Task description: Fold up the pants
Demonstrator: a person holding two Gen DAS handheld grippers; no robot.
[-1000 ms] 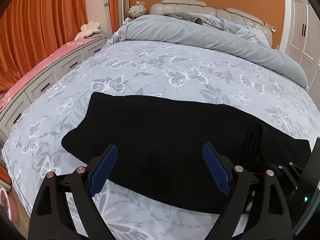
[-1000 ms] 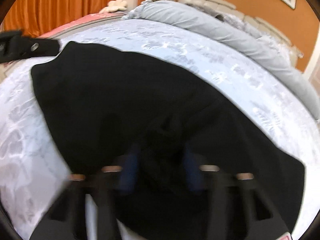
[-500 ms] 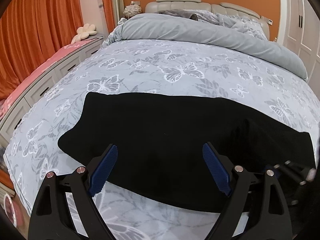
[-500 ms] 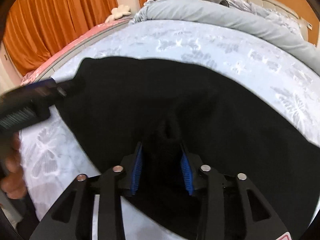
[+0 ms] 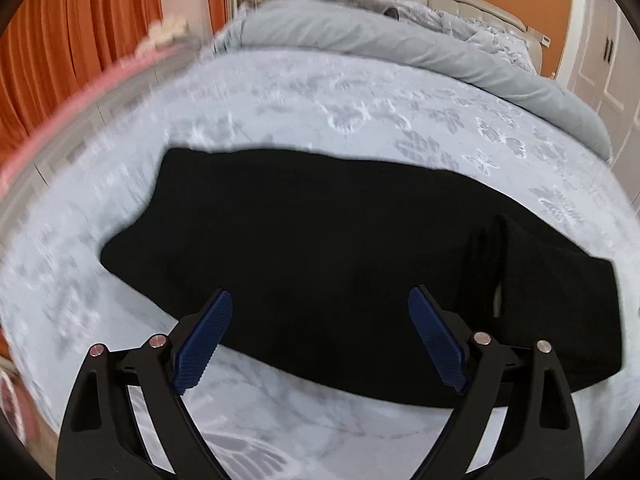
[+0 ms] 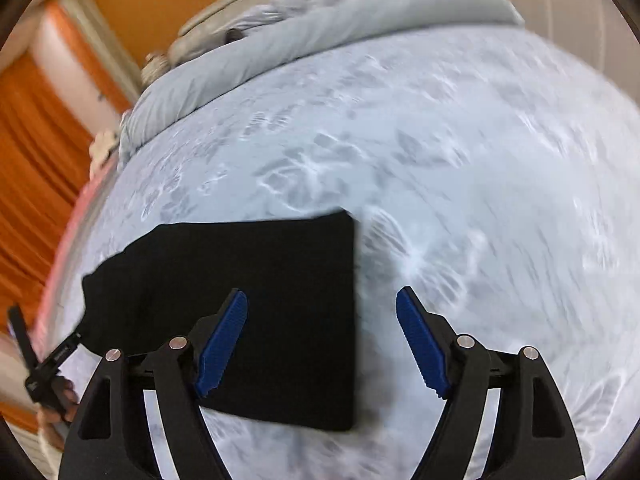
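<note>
Black pants (image 5: 320, 248) lie flat across the bed (image 5: 360, 120), on the butterfly-print cover, as a long band with at least one fold already in; from the left wrist view the left end is rounded and uneven, the right end carries a raised ridge of doubled cloth (image 5: 500, 264). Left hand-held gripper (image 5: 320, 336) hangs over the near edge of the band, blue pads spread wide, nothing between them. Right hand-held gripper (image 6: 322, 340) is likewise wide open and empty, sitting over the squared right end of the pants (image 6: 248, 300), whose straight edge falls between its fingers, left pad over cloth, right pad over bare cover. Both views are motion-blurred, so fine creases can't be read. My read: mid-task, next fold across the length not yet started. Risks, left to right: the rounded left end looks misaligned, so a fold taken from there would likely come out skewed; black-on-black hides layer boundaries, so a pinch at the near edge may catch only the top layer and peel the stack apart; the ridge near the right end could get trapped as a lump if folded over without smoothing; the right gripper straddling the edge could grab the bed cover together with the pants, or miss the cloth altogether. The soft duvet (image 5: 400, 48) surface gives under pressure, so a deep pinch may drag the cover up too.
</note>
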